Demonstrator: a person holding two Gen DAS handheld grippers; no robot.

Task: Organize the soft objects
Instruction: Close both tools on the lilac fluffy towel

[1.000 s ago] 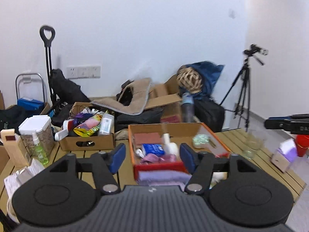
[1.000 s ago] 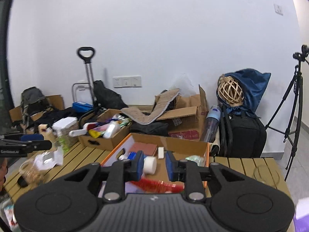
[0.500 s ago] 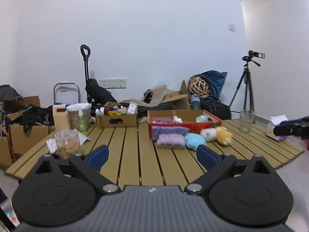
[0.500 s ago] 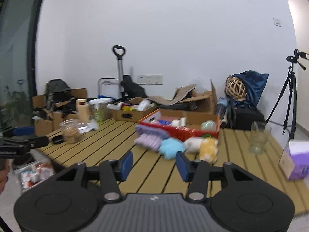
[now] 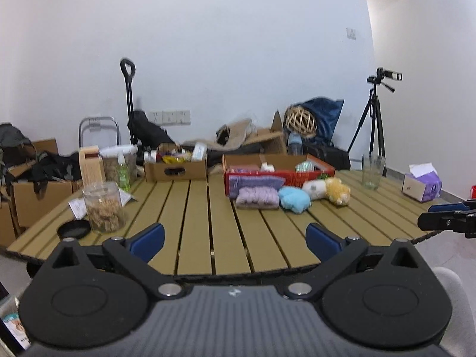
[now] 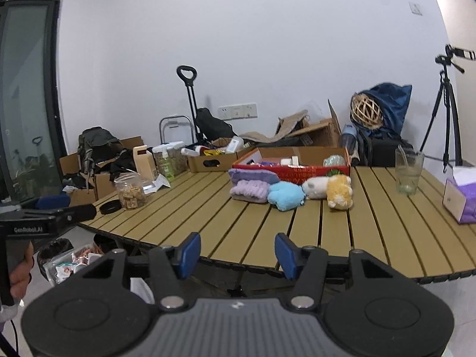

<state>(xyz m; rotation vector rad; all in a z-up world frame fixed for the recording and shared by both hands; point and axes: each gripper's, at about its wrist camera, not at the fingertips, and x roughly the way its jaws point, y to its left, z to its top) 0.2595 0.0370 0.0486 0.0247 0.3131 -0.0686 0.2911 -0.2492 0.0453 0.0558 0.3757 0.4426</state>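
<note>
From the left wrist view, the left claw [image 5: 235,239] stood spread as wide as it goes, its jaws having just been opening, with nothing between them but bare slats of the wooden surface [image 5: 193,223]. The soft things lay in a row well ahead, just in front of the red-sided cardboard box [image 5: 279,175]: a folded purple cloth [image 5: 258,182] against the box wall, a lilac knitted piece [image 5: 257,197] before it, a blue plush [image 5: 294,200] touching that, then a white plush [image 5: 314,189] and a yellow plush [image 5: 337,192] side by side. None had been picked up, so the step seemed to be the approach before a first grasp. The next move would likely call for a reach forward over the surface to one end of the row. The right claw [image 5: 446,211] showed only as a sliver at the right edge, side-on.

From the right wrist view, the right claw [image 6: 236,251] was about half open and empty, its jaws also having just been opening, poised above the near edge of the surface. This view alone showed the hand [image 6: 19,270] gripping the left tool's handle, a glass door [image 6: 26,101], and packets [image 6: 74,263] on the floor under the surface. The tissue box [image 6: 461,199] and drinking glass [image 6: 408,171] sat larger here, while the left view alone showed the camera [image 5: 385,76] whole atop its tripod.
</note>
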